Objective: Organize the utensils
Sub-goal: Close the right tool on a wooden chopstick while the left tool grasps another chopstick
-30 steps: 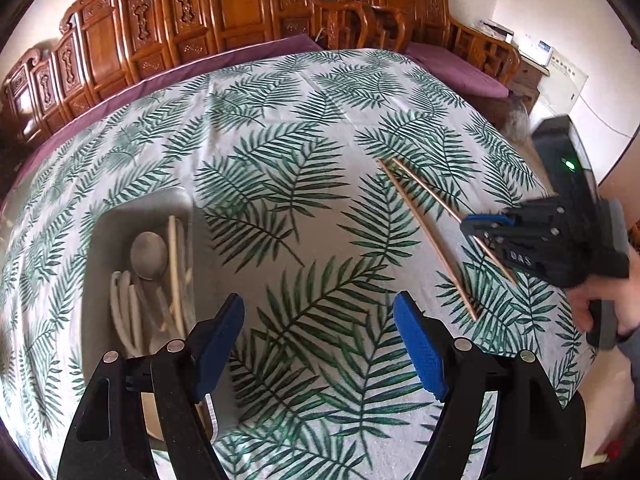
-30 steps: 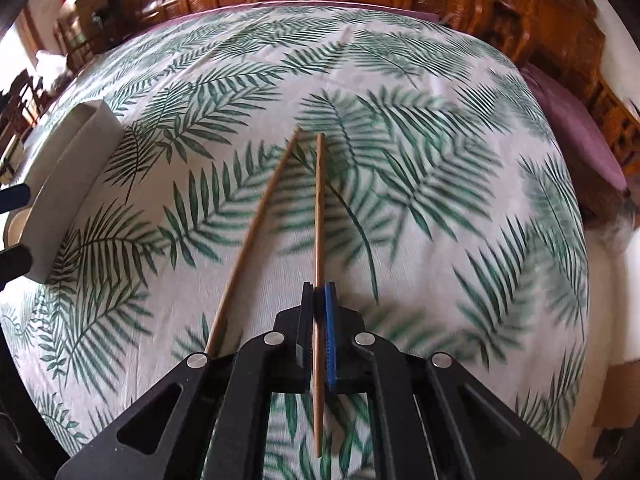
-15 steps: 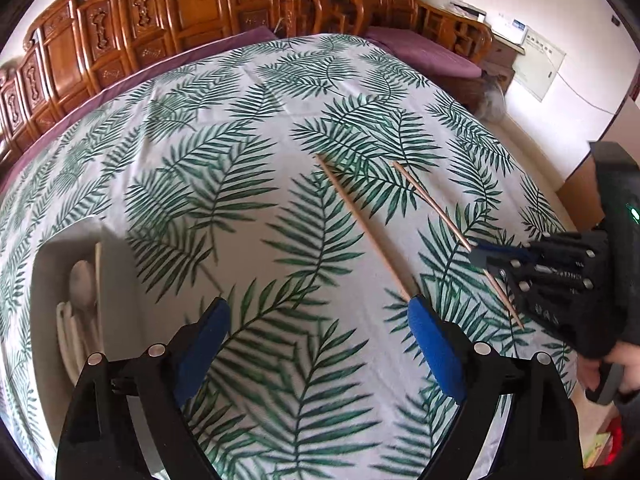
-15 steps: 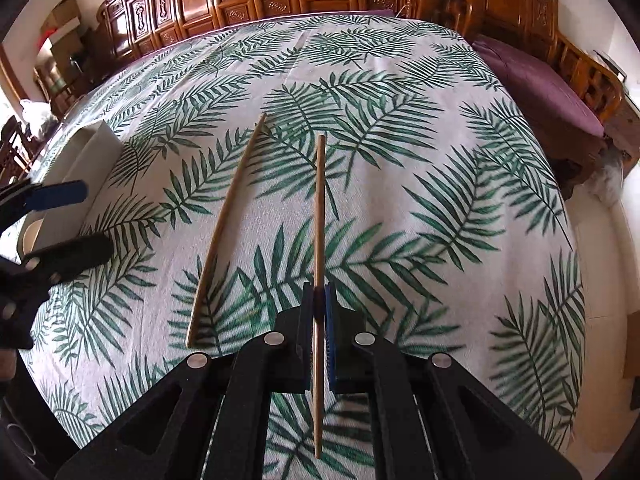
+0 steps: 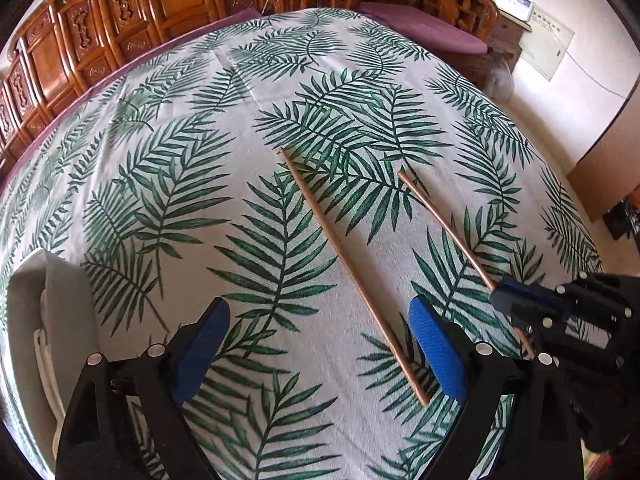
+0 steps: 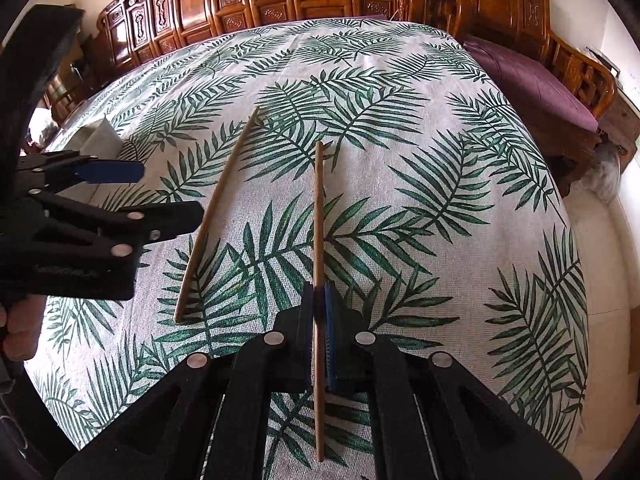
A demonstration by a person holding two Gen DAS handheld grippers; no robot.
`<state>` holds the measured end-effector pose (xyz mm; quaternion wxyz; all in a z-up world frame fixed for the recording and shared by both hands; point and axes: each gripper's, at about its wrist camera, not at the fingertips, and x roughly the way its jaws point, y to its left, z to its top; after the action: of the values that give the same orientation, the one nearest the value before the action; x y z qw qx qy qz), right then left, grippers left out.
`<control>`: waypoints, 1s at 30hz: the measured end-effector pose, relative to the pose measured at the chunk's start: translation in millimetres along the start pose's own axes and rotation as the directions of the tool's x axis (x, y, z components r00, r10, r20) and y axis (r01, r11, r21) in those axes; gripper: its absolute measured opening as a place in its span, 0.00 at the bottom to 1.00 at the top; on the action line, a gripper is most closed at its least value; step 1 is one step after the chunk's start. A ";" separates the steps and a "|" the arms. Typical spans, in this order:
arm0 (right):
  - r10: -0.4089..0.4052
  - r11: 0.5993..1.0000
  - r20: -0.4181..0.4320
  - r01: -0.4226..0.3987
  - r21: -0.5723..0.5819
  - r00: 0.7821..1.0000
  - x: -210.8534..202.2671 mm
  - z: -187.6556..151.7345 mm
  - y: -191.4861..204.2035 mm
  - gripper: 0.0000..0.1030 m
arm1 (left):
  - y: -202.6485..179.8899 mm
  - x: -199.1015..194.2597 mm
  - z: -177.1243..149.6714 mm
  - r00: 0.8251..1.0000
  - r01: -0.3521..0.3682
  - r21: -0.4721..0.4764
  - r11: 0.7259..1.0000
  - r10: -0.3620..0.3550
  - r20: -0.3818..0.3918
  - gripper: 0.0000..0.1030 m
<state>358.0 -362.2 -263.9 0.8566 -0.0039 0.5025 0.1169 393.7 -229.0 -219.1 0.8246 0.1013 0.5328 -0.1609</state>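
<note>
Held chopstick (image 6: 318, 216): thin, stiff, light wood; likely pivots if pinched off-centre. Right tongs (image 6: 319, 308) clenched on it near its thick end, tip forward over the table (image 6: 460, 160). Second chopstick (image 5: 352, 272) lies loose on the leaf-print cloth, just beside. Left tongs (image 5: 320, 344) released, straddling its near end. Best taken near mid-length. Utensil tray (image 5: 24, 304) at far left.
</note>
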 end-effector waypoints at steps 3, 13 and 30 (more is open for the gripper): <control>-0.010 1.000 0.010 0.010 -0.008 1.000 -0.7 -1.6 1.6 0.06 | -3.0 2.4 3.0 0.999 0.037 -0.007 0.999 -0.037 -0.005 0.69; -0.014 1.000 0.034 0.014 -0.005 0.999 -1.5 -4.9 1.2 0.07 | -15.9 13.9 6.3 0.997 0.076 -0.020 0.997 -0.077 -0.029 0.28; -0.053 0.999 0.030 0.054 -0.009 0.998 -0.7 -3.7 7.0 0.07 | -7.1 10.6 -6.0 0.999 0.038 -0.024 0.999 -0.038 -0.024 0.04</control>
<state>353.0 -355.9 -264.3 0.8667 -0.0196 0.4891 0.0964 390.1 -235.2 -231.2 0.8160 0.0834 0.5465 -0.1691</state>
